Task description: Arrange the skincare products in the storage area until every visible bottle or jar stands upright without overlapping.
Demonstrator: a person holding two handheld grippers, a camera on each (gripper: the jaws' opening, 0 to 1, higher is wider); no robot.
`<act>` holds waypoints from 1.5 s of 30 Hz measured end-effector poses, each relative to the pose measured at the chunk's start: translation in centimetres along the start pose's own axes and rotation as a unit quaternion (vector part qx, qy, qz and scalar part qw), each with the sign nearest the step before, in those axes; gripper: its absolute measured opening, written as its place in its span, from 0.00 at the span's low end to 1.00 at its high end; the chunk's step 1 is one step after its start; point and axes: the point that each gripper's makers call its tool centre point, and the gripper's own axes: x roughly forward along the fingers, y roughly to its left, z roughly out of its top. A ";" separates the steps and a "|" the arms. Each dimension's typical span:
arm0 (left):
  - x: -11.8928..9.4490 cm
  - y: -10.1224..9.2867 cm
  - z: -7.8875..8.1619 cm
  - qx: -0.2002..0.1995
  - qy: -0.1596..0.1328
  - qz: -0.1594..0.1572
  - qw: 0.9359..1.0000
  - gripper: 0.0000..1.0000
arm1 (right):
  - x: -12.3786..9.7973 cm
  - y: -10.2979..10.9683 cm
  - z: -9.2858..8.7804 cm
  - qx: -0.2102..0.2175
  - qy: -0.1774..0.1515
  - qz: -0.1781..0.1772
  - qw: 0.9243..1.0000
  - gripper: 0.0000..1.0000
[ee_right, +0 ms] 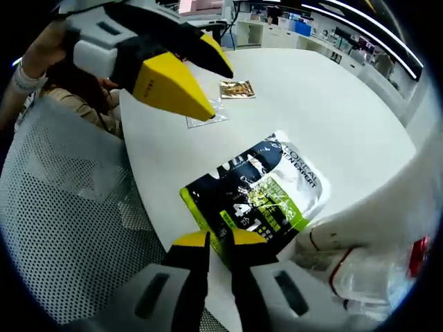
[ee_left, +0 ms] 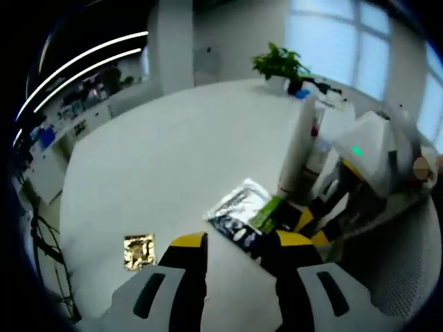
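Right tool [ee_right: 220, 243], jaws nearly closed at the sachet [ee_right: 255, 197] edge, is best kept low on the worktop [ee_right: 325, 111]; left tool [ee_left: 241, 242] is held wide.

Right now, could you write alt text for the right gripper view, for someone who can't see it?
The right gripper, with yellow-tipped jaws nearly closed, pinches the near edge of a flat black-and-green skincare packet lying on a white table. The left gripper reaches in from upper left above a small gold sachet; a white tube lies at right.
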 end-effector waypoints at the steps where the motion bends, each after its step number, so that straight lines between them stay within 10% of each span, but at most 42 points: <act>1: -0.3 -0.1 -0.1 -0.003 -0.002 0.001 1.000 0.35 | -0.6 0.1 0.3 -0.002 -0.010 -0.001 1.000 0.11; 15: -2.4 -0.8 0.3 -0.029 -0.039 0.005 0.999 0.45 | -7.9 1.0 2.2 0.004 -0.112 -0.020 0.994 0.17; 34: -4.2 -1.3 0.9 -0.054 -0.067 0.026 0.996 0.50 | -15.1 -3.6 2.1 0.057 -0.151 -0.128 0.978 0.52; 45: -5.5 -0.5 0.1 -0.064 -0.064 0.052 0.995 0.52 | -15.0 -4.9 0.7 0.072 -0.141 -0.139 0.978 0.65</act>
